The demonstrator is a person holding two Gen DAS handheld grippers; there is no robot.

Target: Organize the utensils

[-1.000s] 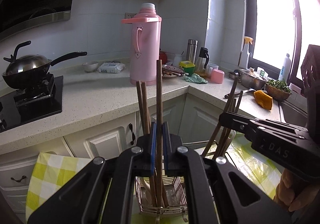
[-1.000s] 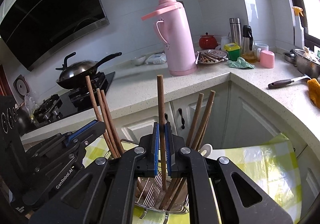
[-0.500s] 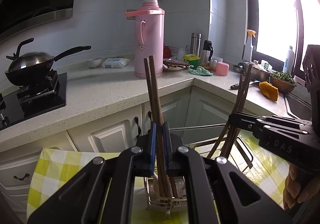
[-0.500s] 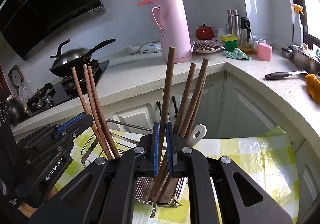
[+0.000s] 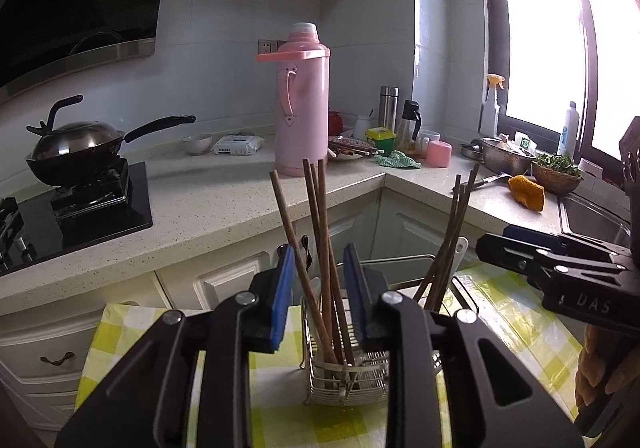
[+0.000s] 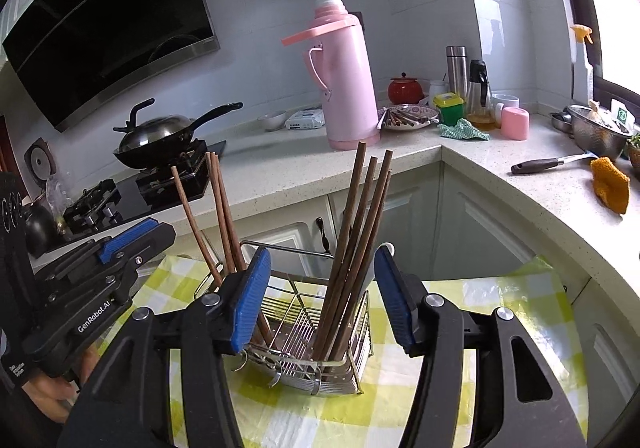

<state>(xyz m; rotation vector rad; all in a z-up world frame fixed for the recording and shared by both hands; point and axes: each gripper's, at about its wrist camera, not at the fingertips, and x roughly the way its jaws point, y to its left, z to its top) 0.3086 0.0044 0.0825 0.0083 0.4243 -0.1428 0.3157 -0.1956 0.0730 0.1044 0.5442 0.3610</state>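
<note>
brown chopsticks (image 6: 352, 244) leaning, seemingly loose, in wire caddy (image 6: 320, 344)

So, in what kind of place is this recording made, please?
A home kitchen, most likely. A wok sits on a gas stove under a range hood, a pink thermos stands on the stone countertop, and a sink lies by the window.

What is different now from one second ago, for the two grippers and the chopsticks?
Both grippers have opened and let go. The left gripper released its chopstick, which now leans with the left chopsticks in the wire basket. The right gripper released its chopstick too; it leans with the right chopsticks. Both cameras now look further down at the basket. The pink thermos and wok did not move.
</note>
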